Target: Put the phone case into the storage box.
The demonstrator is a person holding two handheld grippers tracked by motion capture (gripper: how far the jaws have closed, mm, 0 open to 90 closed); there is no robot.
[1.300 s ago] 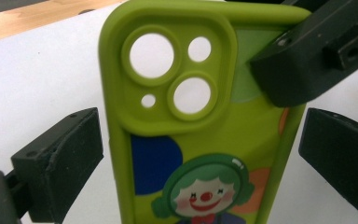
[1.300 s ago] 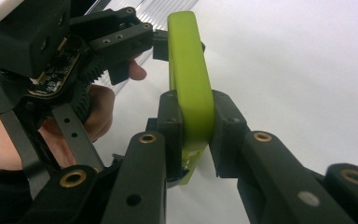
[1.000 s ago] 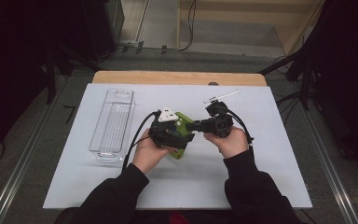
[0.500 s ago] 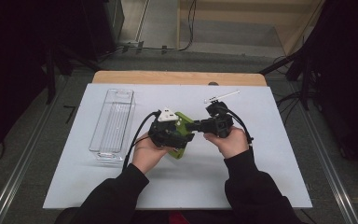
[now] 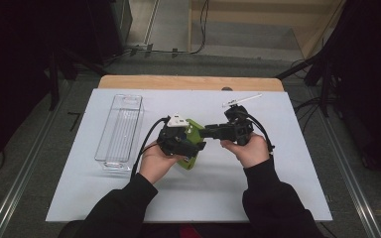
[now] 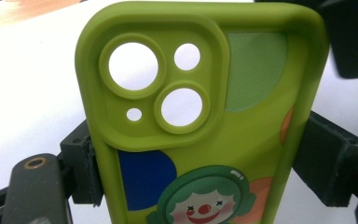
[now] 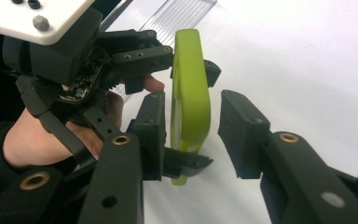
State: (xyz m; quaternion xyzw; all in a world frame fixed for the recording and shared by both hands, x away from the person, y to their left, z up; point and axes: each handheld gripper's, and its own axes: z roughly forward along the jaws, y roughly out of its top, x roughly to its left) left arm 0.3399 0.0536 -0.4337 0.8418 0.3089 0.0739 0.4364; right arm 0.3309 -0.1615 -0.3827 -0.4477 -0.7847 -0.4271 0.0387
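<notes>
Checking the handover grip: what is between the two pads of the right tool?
In the right gripper view the green phone case stands edge-on between the right tool's pads; its jaws have just been opening, with a gap on one side.

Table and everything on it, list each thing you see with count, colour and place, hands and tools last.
Table: one, wooden edge, white sheet over it.
Phone case: one, lime green with a clown print, mid-table, clamped at its long edges.
Clear bin: one, see-through, on the table's left part.
White stick: one, far right part, too small to identify.
Left gripper: one, black, shut on the case.
Right gripper: one, black, fingers astride the case edge, one pad apart; they have just been opening.
</notes>
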